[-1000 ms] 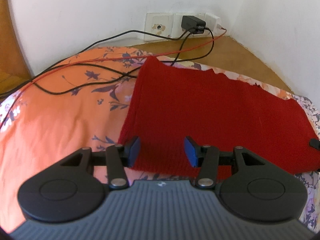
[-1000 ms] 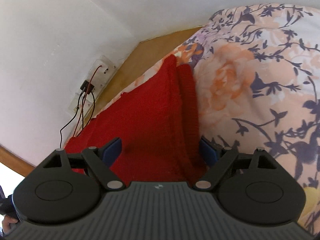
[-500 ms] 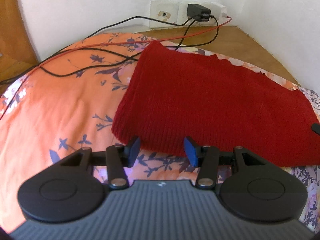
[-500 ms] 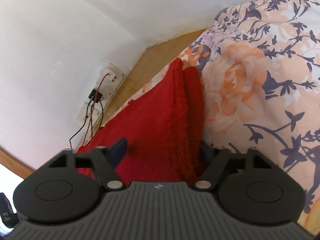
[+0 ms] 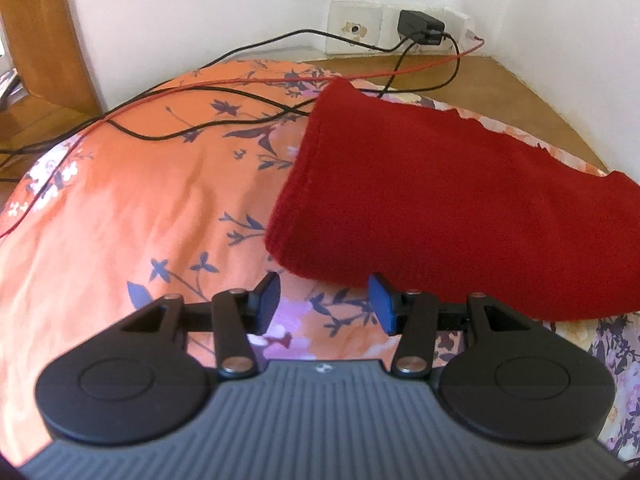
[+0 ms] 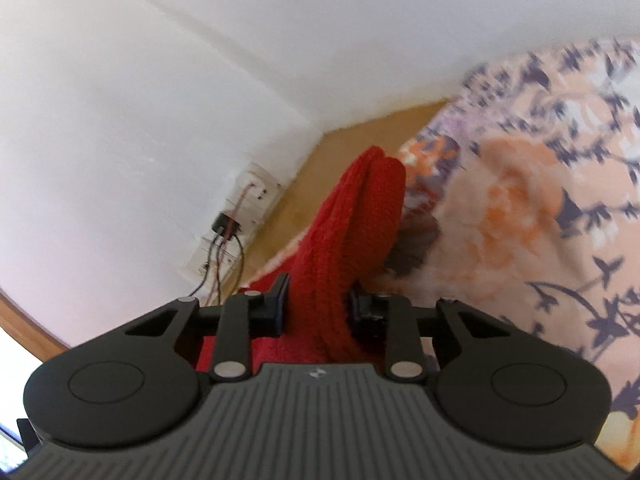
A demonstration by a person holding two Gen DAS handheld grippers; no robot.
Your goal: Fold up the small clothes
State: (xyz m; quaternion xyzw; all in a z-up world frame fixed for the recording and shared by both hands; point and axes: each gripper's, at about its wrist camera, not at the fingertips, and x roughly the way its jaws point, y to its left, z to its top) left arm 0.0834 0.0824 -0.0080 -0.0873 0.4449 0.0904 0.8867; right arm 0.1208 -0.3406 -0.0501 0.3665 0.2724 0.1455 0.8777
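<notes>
One red knit garment [image 5: 460, 200] lies doubled on the floral bedcover [image 5: 120, 220], at 1 o'clock from the left gripper [image 5: 324, 304], which is wide and empty. Right gripper [image 6: 316, 308] pinches its layered end. Judged partly folded; further folds remain. No legible writing or labels.

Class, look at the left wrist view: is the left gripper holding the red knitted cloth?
No. The left gripper is open, its blue pads short of the red knitted cloth, with only floral bedsheet between them.
</notes>
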